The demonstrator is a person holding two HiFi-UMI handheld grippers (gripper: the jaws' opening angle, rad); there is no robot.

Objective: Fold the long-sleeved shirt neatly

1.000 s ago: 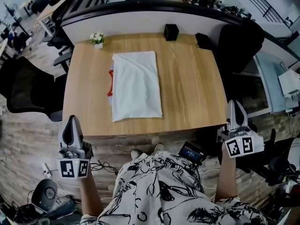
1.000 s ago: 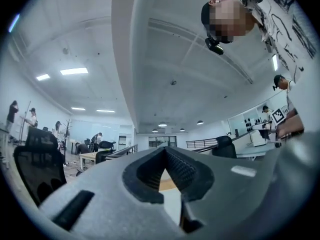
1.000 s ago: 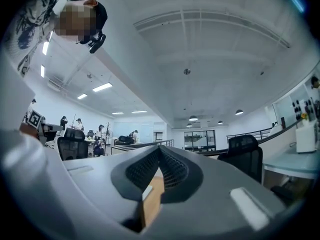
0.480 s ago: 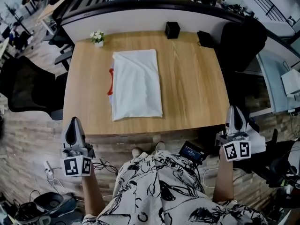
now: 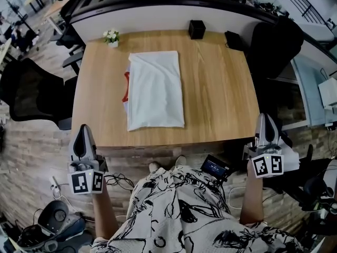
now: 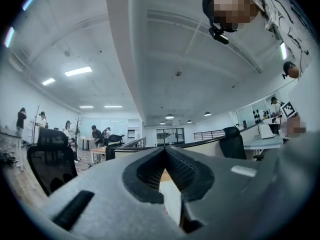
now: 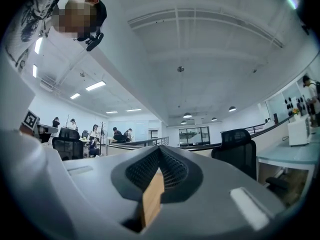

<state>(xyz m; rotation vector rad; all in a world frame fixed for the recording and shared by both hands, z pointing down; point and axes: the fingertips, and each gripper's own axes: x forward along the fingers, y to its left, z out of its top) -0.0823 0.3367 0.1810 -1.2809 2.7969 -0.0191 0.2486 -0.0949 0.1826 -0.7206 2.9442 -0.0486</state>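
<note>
Folded shirt (image 5: 156,91) lay toward the left edge of the table (image 5: 216,88), left tongs (image 5: 83,129) and right tongs (image 5: 265,118) both clenched empty off its near edge.

The folded shirt (image 5: 156,91) lies on the counter (image 5: 216,99), left of its middle, its long side running from near edge to far. At the far left corner stands a small flower pot (image 5: 110,36); along the far edge, right of the middle, a box (image 5: 197,29) – and nearer the far right corner a second dark thing (image 5: 234,40). The left hand-held gripper (image 5: 82,130) and right hand-held gripper (image 5: 265,119) hang off the counter, before its near corners, well apart from the shirt.
</note>
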